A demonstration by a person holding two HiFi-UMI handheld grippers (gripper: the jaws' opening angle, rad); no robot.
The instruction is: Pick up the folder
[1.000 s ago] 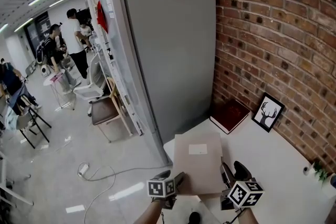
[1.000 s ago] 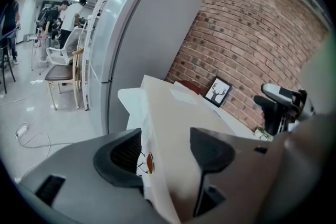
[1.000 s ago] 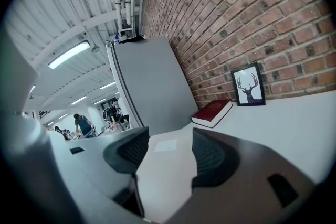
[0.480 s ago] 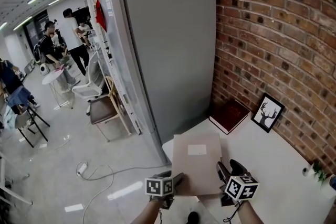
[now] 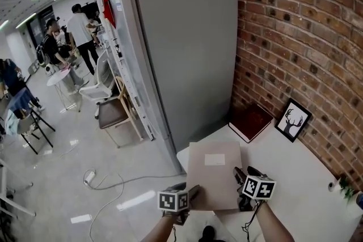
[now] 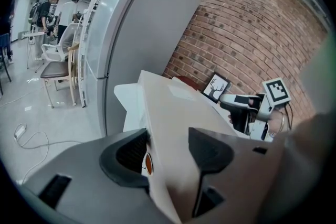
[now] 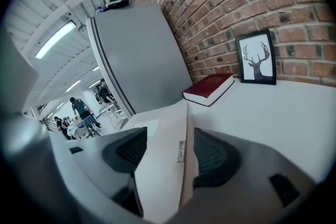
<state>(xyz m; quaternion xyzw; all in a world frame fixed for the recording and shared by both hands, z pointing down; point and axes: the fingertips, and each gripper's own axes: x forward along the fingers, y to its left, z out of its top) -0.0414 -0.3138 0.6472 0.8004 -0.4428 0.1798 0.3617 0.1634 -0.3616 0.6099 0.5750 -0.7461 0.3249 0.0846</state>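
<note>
Right gripper (image 5: 240,173) lower than before, parted jaws astride the folder (image 5: 214,175) — left gripper (image 5: 193,193) likewise, jaws just closing in, unclamped.

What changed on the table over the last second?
The right gripper moved forward and inward; its open fingers now straddle the folder at its right edge. The left gripper kept its place at the near left corner, its fingers just closing slightly around the folder, not yet gripping. Folder, book and deer picture stayed put.

One folder (image 5: 214,173), one book (image 5: 250,122), one picture (image 5: 292,120)
</note>
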